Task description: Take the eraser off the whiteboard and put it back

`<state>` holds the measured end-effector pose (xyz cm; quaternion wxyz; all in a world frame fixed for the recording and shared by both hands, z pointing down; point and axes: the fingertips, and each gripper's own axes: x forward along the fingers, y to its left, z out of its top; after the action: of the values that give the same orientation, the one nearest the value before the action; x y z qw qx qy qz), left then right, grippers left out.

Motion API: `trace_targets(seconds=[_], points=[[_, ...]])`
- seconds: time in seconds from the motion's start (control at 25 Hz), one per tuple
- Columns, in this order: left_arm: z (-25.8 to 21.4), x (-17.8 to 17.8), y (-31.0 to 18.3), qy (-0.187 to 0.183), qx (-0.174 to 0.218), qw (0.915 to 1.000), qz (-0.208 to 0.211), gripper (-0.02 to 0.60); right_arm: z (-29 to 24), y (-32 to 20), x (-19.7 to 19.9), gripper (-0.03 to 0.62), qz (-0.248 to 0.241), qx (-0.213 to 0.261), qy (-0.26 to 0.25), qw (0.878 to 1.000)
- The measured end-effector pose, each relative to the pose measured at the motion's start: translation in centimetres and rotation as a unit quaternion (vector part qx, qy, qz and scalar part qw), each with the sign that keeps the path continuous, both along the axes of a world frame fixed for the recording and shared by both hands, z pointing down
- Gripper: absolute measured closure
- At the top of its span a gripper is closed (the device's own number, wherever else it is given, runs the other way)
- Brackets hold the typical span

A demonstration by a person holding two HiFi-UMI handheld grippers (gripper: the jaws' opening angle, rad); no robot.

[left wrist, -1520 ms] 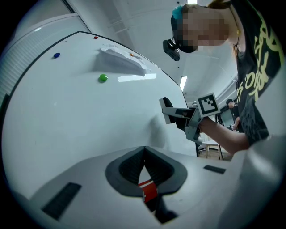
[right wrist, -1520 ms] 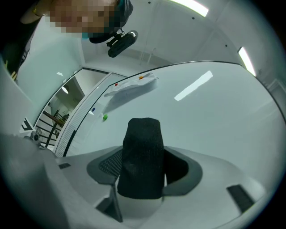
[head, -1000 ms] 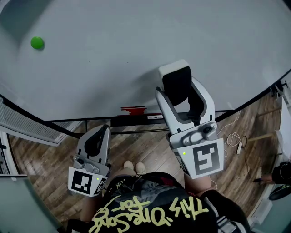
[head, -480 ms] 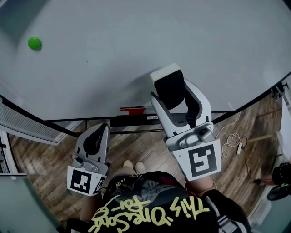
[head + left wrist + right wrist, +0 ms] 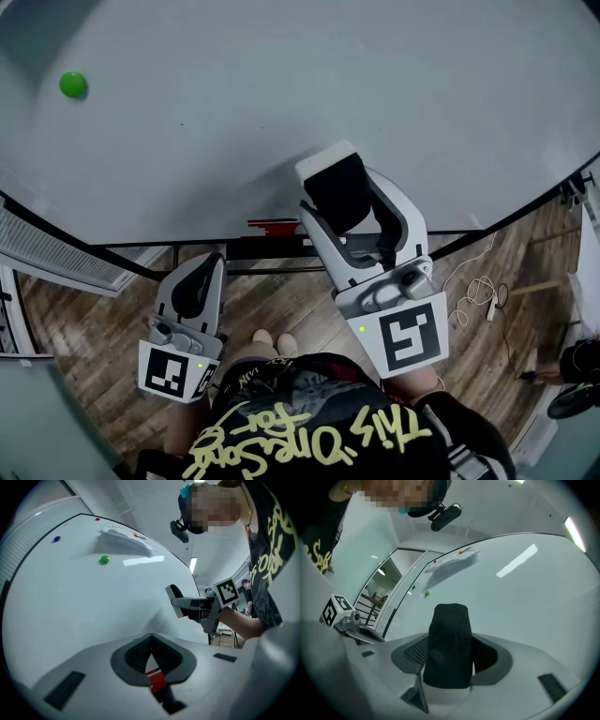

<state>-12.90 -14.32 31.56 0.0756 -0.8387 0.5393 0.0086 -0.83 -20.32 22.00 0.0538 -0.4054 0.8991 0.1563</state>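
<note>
My right gripper is shut on the eraser, a white block with black felt, held just in front of the whiteboard. Whether they touch cannot be told. In the right gripper view the black felt stands upright between the jaws and faces the camera. My left gripper hangs lower, below the board's bottom edge, shut with nothing in it; its tips meet. From the left gripper view the right gripper and the eraser show at mid-right.
A green magnet sits on the board at upper left. A red item lies on the black tray rail under the board. A paper sheet is pinned high on the board. White cables lie on the wooden floor.
My right gripper has carried the eraser to the left and slightly down along the board. The left gripper has stayed put.
</note>
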Motion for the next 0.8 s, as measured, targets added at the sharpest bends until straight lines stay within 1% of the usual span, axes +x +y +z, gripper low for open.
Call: trace_targets(seconds=[0.8], points=[[-0.4, 0.9, -0.1, -0.009, -0.001, 0.9998, -0.017, 0.574, 2.0, 0.4, 0.1, 0.335, -0.03, -0.024, 0.007, 0.999]])
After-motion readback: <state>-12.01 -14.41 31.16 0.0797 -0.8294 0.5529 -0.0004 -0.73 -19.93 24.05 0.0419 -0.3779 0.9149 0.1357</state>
